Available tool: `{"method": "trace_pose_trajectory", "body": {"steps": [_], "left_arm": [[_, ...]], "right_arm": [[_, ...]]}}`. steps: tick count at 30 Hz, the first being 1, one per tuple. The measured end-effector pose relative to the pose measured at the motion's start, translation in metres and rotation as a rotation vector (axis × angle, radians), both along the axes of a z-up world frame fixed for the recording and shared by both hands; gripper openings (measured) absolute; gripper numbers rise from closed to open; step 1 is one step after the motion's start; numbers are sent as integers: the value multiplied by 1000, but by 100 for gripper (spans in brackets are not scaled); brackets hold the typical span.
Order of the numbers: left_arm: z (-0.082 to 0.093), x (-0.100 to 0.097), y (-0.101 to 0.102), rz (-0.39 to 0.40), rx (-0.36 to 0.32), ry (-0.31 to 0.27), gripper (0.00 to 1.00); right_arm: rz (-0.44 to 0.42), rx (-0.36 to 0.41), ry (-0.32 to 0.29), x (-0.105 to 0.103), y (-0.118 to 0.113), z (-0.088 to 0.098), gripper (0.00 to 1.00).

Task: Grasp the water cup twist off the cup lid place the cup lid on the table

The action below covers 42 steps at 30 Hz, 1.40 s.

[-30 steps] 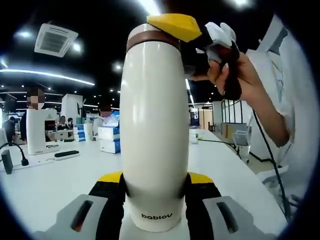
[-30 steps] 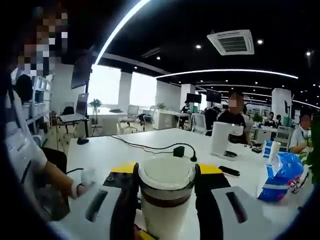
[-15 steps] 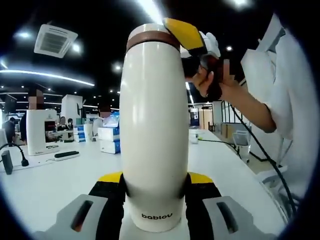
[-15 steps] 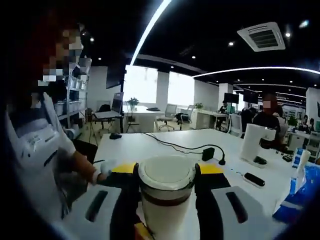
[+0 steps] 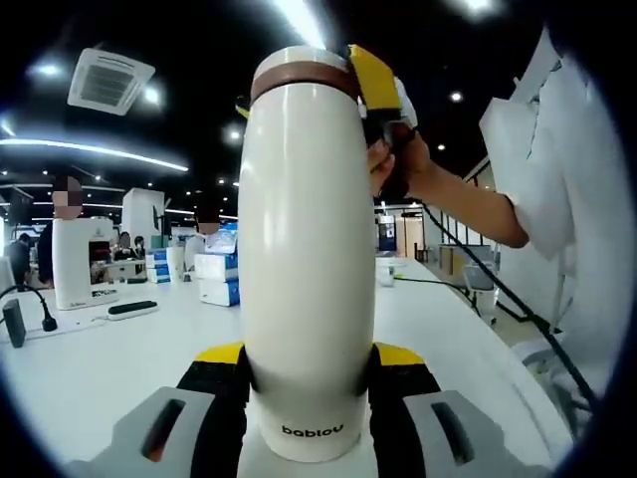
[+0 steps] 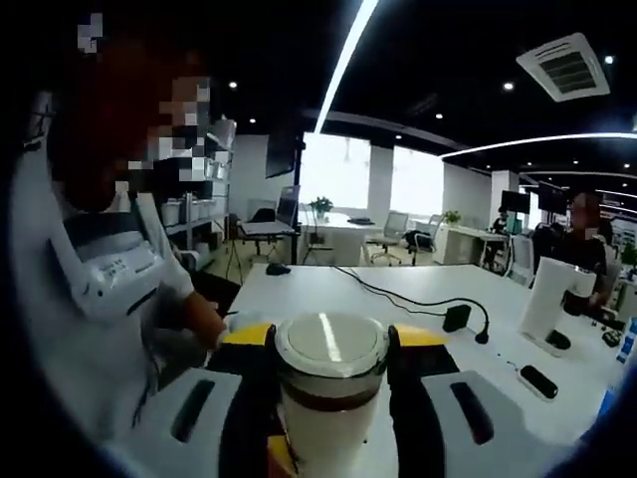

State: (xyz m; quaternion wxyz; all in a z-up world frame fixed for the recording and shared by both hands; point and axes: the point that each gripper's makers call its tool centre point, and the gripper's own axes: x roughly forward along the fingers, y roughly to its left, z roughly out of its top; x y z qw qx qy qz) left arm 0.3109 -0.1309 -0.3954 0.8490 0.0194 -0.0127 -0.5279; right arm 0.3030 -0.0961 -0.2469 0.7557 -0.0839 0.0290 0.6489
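In the left gripper view, the water cup (image 5: pixel 307 249), a tall cream bottle with a brown band near its top and the word "bablov" printed low on its body, is held upright between the yellow-and-black jaws of the left gripper (image 5: pixel 309 383), which are closed against its lower sides. Behind the cup a white table (image 5: pixel 119 349) is seen, with a white machine (image 5: pixel 82 261) and stacked boxes (image 5: pixel 221 277) farther back. At the cup's top the right gripper (image 5: pixel 370 80) is seen, one yellow jaw pressed against the brown band, and a person's hand (image 5: pixel 398 164) is wrapped around its handle, with a white sleeve (image 5: pixel 557 179) to the right.

In the right gripper view, the cup lid (image 6: pixel 330 344), white with a round flat top, is clamped between the two jaws of the right gripper (image 6: pixel 330 370), which are shut against its sides; the lid is seated on the cup, the brown band visible just below it. A black cable (image 6: pixel 418 299) is laid across the white table beyond, and a person in a white shirt (image 6: pixel 109 289) is seen at the left
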Motion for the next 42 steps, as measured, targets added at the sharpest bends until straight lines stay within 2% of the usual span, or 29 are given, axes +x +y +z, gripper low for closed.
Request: {"method": "trace_pose_trajectory", "body": {"steps": [7,12,13,15,18,19,22,27,29,31,33,37,39,42], "left_arm": [[0,1,0,1,-1,2,48],[0,1,0,1,-2,1,48],[0,1,0,1,-2,-2,48],[0,1,-1,0,-1,-4,48],[0,1,-1,1,-2,-2,48],[0,1,-1,1,-2,-3,48],[0,1,-1,3,-1,-4,48],[-1,1,-1,3,-1,-4,48],[-1,1,-1,4,-1,-3,48],[-1,1,-1,5,-1,-2,48],[-1,2,-1,5,-1,-3,48],[-1,2,-1,6,0,-2,48],[-1,3,-1,5,0,-2,48],[-1,3,-1,5,-1,-1,48]], "right_arm": [[64,5,24,-2,2,0,46],[36,5,33,-3,2,-1,48],[15,-15,20,-2,1,-5,54],[-26,-28,52,-2,2,-10,68],[-77,-26,56,-2,-1,-6,73],[-134,-7,64,-1,-4,0,75],[-258,-1,-2,1,-15,9,81],[-492,64,28,-4,-34,10,82],[-543,70,-13,-15,-34,9,83],[-597,113,-8,-25,-33,9,85],[-667,144,27,-36,-33,2,84],[-794,154,-14,-47,-39,-2,83],[-868,188,-30,-50,-43,-1,81],[-913,248,-17,-57,-42,-1,81]]}}
